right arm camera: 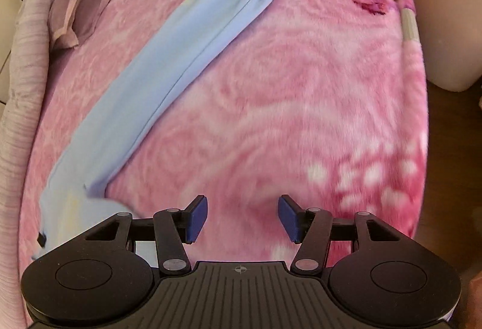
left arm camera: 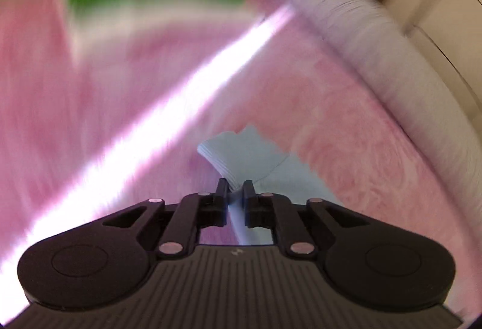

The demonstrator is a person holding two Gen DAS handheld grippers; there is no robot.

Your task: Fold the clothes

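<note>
Left gripper [left arm camera: 234,188] is clamped on the light-blue garment's [right arm camera: 180,57] ribbed edge, lower centre. Right gripper [right arm camera: 242,217] is held wide, empty. Slippage is risked by that thin bite.

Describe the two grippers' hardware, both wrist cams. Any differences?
Both share one build: a black ribbed base plate, two round black housings with circular caps, black link arms with silver pivot pins. The left gripper has narrow black fingers. The right gripper has blue pads and a small crosshair mark on the plate. No cables or sleeves visible.
</note>
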